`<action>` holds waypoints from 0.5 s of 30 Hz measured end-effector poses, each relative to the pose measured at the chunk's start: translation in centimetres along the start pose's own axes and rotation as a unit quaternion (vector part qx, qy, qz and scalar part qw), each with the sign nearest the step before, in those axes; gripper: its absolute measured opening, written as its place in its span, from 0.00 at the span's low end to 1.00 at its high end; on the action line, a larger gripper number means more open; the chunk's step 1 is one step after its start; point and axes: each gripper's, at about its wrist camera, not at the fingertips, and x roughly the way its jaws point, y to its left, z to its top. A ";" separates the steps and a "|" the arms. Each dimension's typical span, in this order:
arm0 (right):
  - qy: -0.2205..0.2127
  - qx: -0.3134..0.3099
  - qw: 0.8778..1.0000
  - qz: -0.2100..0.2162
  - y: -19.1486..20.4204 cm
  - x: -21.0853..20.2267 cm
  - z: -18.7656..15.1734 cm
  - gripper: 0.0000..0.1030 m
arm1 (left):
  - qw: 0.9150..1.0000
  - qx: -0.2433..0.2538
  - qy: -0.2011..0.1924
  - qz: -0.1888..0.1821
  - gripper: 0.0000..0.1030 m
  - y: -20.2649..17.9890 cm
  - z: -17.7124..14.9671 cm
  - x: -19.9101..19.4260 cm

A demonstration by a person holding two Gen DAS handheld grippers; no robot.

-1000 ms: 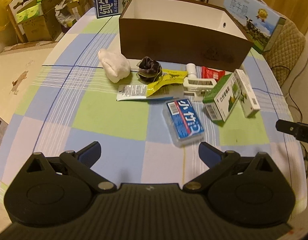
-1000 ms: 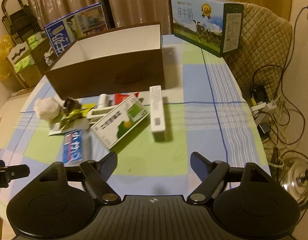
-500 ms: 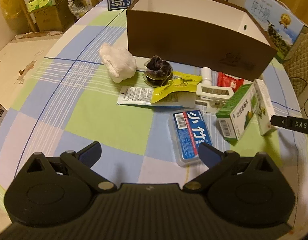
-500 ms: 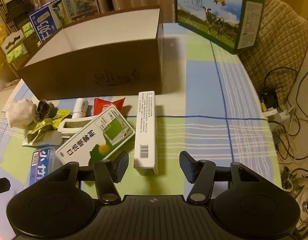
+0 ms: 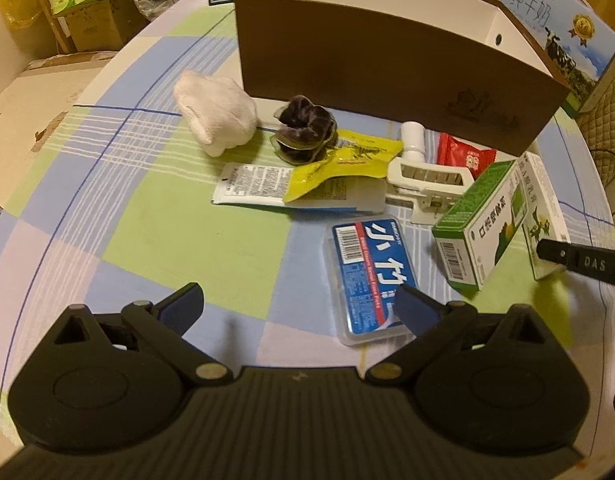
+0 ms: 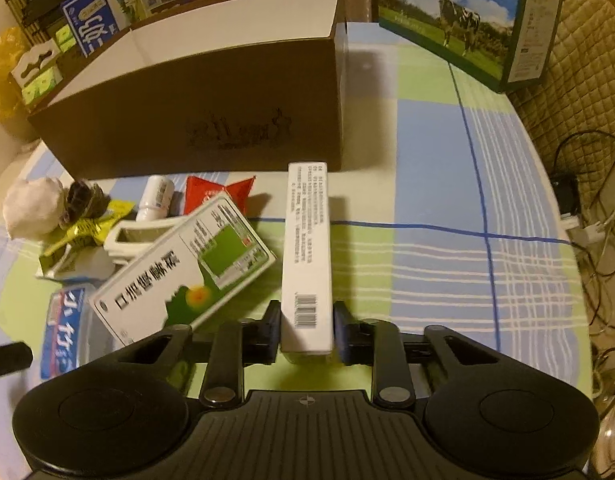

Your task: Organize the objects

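Note:
My right gripper (image 6: 306, 324) is shut on the near end of a narrow white box (image 6: 307, 248) that lies on the checked tablecloth. One right fingertip (image 5: 579, 260) shows in the left wrist view beside that box (image 5: 541, 200). A green-and-white box (image 6: 179, 276) leans just left of it. My left gripper (image 5: 297, 300) is open and holds nothing; its right finger hangs over the near end of a blue-labelled clear case (image 5: 367, 272). The open brown box (image 5: 387, 80) stands behind the items.
In front of the brown box lie a white cloth bundle (image 5: 215, 116), a dark scrunchie (image 5: 305, 128), a yellow packet (image 5: 343, 160), a white clip (image 5: 427, 180), a small bottle (image 5: 413, 136) and a red sachet (image 5: 465, 156). A milk carton case (image 6: 455, 12) stands at the back right.
The right gripper came forward and down, and its jaws closed onto the narrow white box. The left gripper drew nearer to the blue case and stayed open.

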 end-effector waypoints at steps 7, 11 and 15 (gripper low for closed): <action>0.012 -0.003 1.000 -0.005 -0.3 -2.0 -2.8 0.22 | 1.000 0.004 0.012 -0.016 0.94 -1.1 -0.3 1.3; 0.019 0.004 1.000 -0.004 -0.6 -2.9 -4.1 0.22 | 1.000 0.006 0.019 -0.022 0.91 -1.7 -0.2 2.1; 0.025 0.009 1.000 -0.003 -1.0 -3.3 -4.4 0.22 | 0.999 0.009 0.022 -0.028 0.87 -2.5 0.3 2.8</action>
